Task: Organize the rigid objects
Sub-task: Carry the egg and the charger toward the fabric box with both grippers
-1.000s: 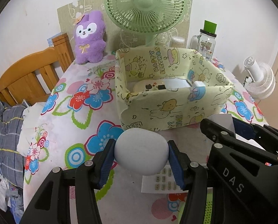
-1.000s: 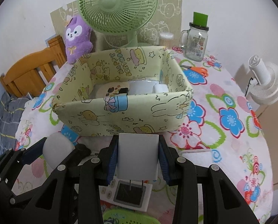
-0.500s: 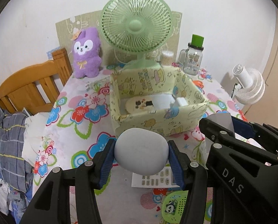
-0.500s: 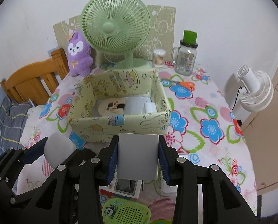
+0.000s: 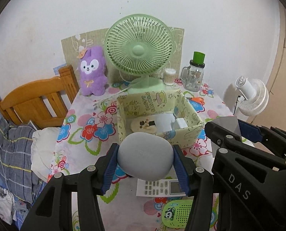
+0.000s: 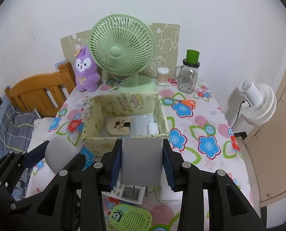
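Both grippers carry loads, high above the desk (image 6: 216,119).

Left gripper (image 5: 145,160): clamped on a rounded grey object (image 5: 145,156), egg-like, blue pads pressing both flanks. Right gripper (image 6: 142,163): clamped on a flat grey slab (image 6: 142,160), pads on its two side edges, slab upright and square to the camera.

Change over the last second: both views have pulled back and up. The yellow cartoon-print box (image 6: 96,144) shrinks from filling mid-frame to sitting well below and ahead; its interior is now visible from above. More desk shows at 6 o'clock under the grippers: a white remote (image 5: 160,187) and a green panda-print speaker (image 6: 130,218). Neither grip has shifted; the pads sit where they sat.

Box contents: a cream piece with dark patches at 9 o'clock, white blocks at 3 o'clock. Free floor along the 6 o'clock wall, the near side.

Surroundings: green fan (image 6: 121,52) at 12 o'clock behind the box, purple plush (image 6: 85,70) at 11, glass jar (image 6: 188,75) and orange scissors (image 6: 187,102) at 1 to 2.

Reading: the lift looks complete enough to clear the near wall. Next step is likely forward carry, then lowering both items into the box. Two grippers side by side over one small box; crowding is the risk.
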Tool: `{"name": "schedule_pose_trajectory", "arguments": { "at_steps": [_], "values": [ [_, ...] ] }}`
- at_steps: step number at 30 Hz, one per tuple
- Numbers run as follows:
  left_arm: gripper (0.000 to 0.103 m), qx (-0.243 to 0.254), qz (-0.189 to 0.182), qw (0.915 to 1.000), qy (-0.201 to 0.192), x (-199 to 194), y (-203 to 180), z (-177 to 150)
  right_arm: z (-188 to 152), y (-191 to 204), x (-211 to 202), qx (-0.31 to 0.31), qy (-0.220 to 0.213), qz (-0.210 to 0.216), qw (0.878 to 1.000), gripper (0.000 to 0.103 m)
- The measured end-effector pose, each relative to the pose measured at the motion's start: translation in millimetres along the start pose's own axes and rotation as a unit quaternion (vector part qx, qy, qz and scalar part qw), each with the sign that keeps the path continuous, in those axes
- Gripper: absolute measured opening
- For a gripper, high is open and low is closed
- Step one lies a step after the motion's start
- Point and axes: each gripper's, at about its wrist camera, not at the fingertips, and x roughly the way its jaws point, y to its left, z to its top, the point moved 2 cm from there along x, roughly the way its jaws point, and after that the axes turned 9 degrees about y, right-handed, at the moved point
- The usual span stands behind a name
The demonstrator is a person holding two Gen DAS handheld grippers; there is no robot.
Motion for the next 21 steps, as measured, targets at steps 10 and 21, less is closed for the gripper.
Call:
{"name": "schedule_pose_trajectory", "arguments": {
  "at_steps": [10,21],
  "values": [
    [0.057,-0.002,-0.007,1.0,-0.001,-8,-7,9,9,-5,-15,-0.011,0.001,-0.006,1.0,0.042],
    [0.057,-0.008,-0.003,0.9999,-0.007,1,-10,31,31,-8,-9,-0.027,-0.003,0.003,1.0,0.042]
  ]
}}
